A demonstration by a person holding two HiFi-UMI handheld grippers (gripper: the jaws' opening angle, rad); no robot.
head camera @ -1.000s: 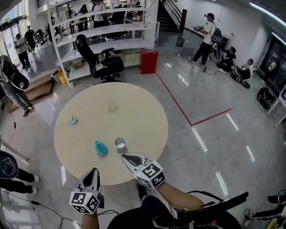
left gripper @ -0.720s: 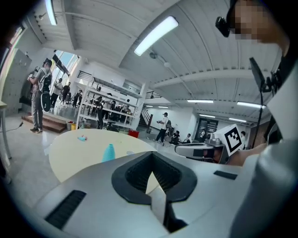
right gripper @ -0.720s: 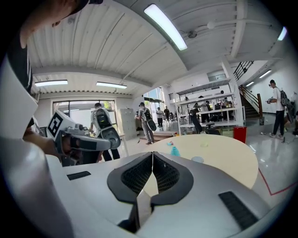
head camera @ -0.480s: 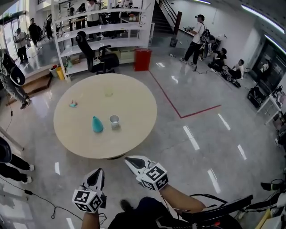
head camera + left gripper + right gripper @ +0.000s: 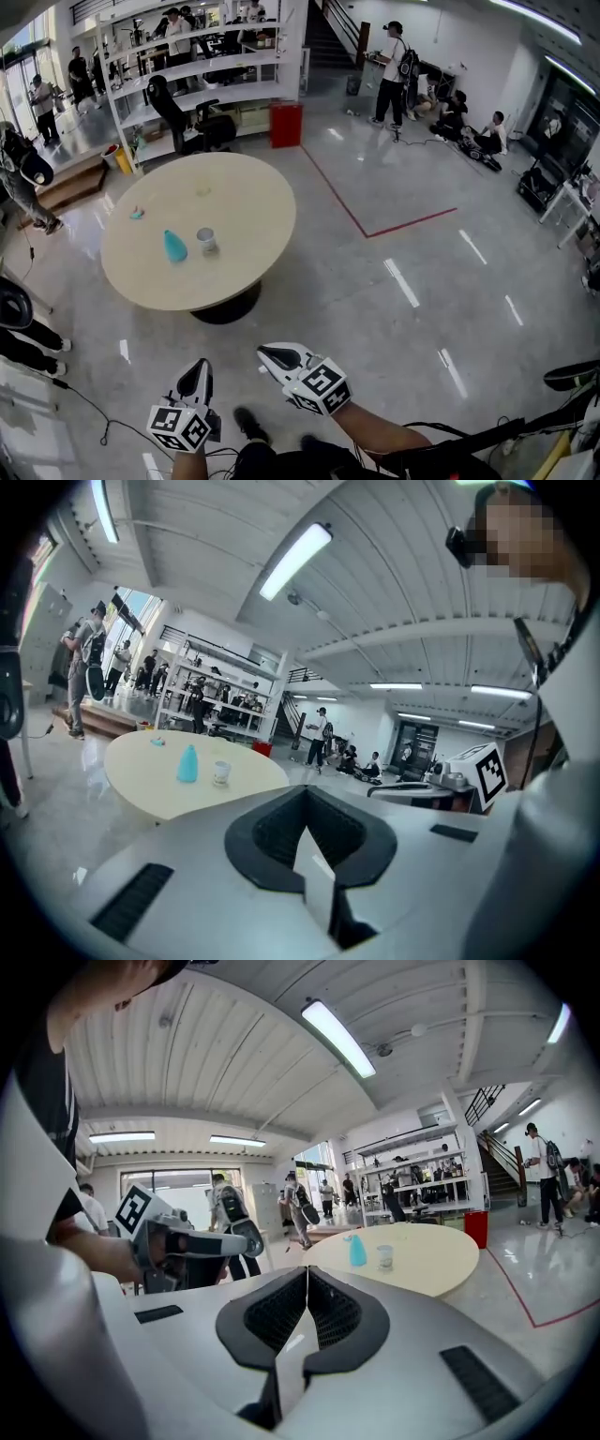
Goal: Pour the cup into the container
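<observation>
Grey-shelled with black pads, the left gripper (image 5: pixel 302 829) has its 2 jaws pressed together with nothing between them. The right gripper (image 5: pixel 307 1299) is the same, its pads meeting on a thin seam and holding nothing. Both hang low in front of the person over the polished floor (image 5: pixel 375 309), side by side, the right one slightly farther forward, and both aim toward the far left. There a round beige table (image 5: pixel 244 202) stands well apart from both grippers. Toward its near-left part a small pale cup (image 5: pixel 206 240) stands upright just right of a teal bottle-shaped container (image 5: pixel 174 246), near it but not touching. Farther back sits a clear vessel (image 5: pixel 203 188), and at the far left a small teal object (image 5: pixel 137 214), both too small to identify. Which of them is meant to receive the pour I cannot tell. The cup looks light and thin-walled, so it would probably dent or skid under a hard squeeze and tip if nudged at the rim. What it holds cannot be seen from here. The safest hold is likely across its side wall around mid-height, with 1 pad on each side, keeping the rim free and level until it is over the container's mouth.
</observation>
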